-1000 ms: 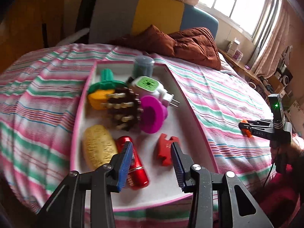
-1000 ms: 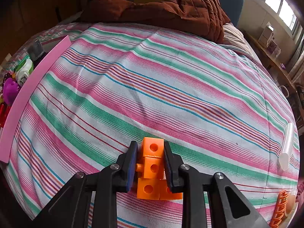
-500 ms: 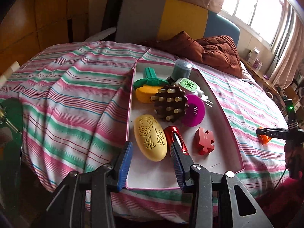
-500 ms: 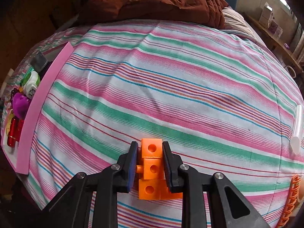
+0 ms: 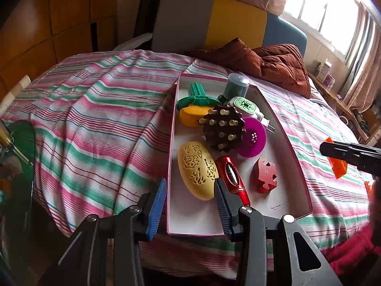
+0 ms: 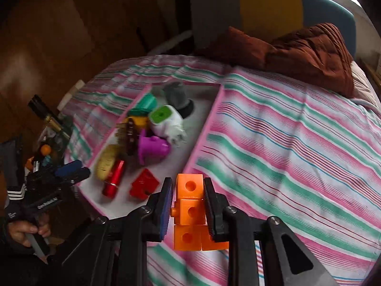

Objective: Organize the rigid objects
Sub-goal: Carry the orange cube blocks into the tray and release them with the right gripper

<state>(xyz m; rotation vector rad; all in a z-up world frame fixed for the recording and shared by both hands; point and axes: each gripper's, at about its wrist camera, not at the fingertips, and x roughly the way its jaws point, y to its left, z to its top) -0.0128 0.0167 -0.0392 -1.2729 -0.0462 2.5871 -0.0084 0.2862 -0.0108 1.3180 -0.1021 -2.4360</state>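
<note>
My right gripper [image 6: 188, 202] is shut on an orange piece of joined cubes [image 6: 190, 205], held in the air just right of the tray's near corner. The pink-rimmed white tray [image 6: 202, 138] lies on the striped bed and holds several objects: a yellow oval case [image 5: 197, 169], a red metal tube [image 5: 232, 176], a red puzzle-shaped block [image 5: 264, 175], a brown pegged massager [image 5: 223, 127], a magenta cup [image 5: 252, 140] and a white-and-green plug [image 5: 245, 106]. My left gripper [image 5: 190, 205] hovers open over the tray's near left corner, nothing between its fingers. In the left wrist view the right gripper [image 5: 352, 155] carries the orange piece [image 5: 337, 166].
A brown quilt [image 5: 273, 64] lies at the head of the bed before a grey, yellow and blue headboard. A glass side table [image 5: 21, 143] with clutter stands left of the bed. Another orange item [image 5: 368, 186] lies on the striped sheet [image 6: 297, 155] at the right.
My right gripper has swung left and up with the orange piece, bringing the tray into its view. The left gripper drew back from over the tray to its near left corner, then held still.
</note>
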